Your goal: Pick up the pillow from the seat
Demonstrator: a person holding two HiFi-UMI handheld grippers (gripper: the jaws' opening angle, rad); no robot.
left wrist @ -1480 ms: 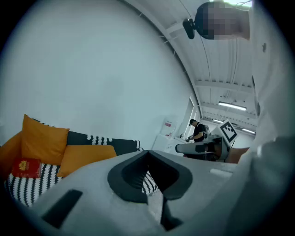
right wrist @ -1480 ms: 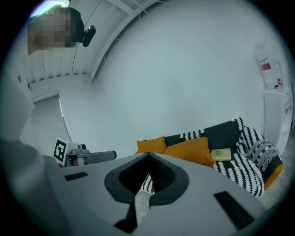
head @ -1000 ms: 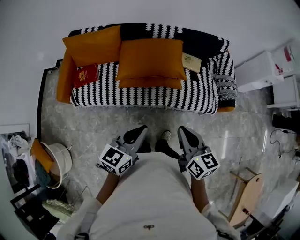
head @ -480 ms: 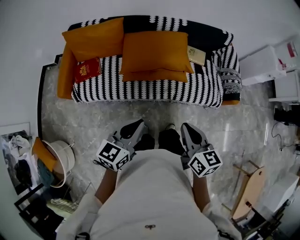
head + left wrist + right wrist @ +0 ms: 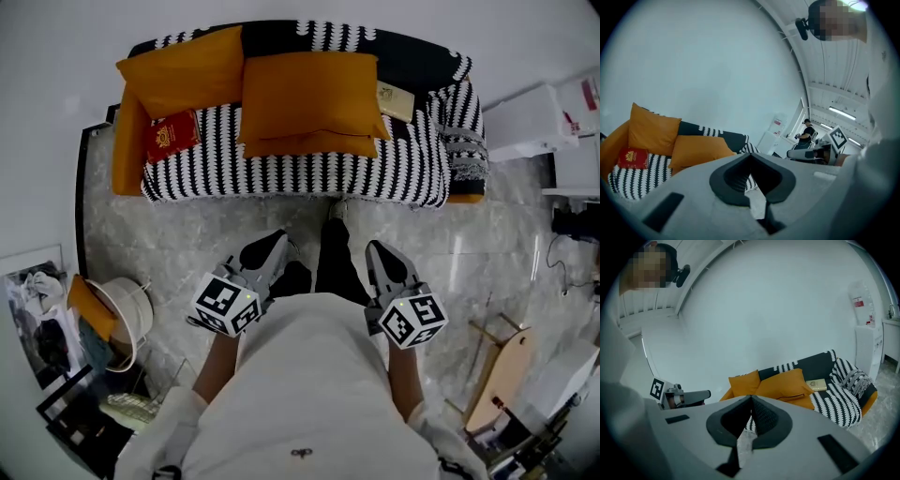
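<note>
Two orange pillows lay on the striped sofa [image 5: 375, 173]. The centre pillow [image 5: 309, 98] sat on the seat against the backrest, and the left pillow [image 5: 183, 82] leaned in the corner. A red book [image 5: 172, 138] lay on the seat in front of the left pillow, and a beige book [image 5: 395, 100] just right of the centre pillow. Well short of the sofa, over the marble floor [image 5: 187, 244], I had the left gripper [image 5: 272, 247] and right gripper [image 5: 378, 251], both with jaws together and empty.

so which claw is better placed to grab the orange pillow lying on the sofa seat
Left, narrowly. The left claw sits nearer the middle of the orange square fabric pillow; the right claw is below its edge. Both are shut, short of the black-and-white striped sofa.
</note>
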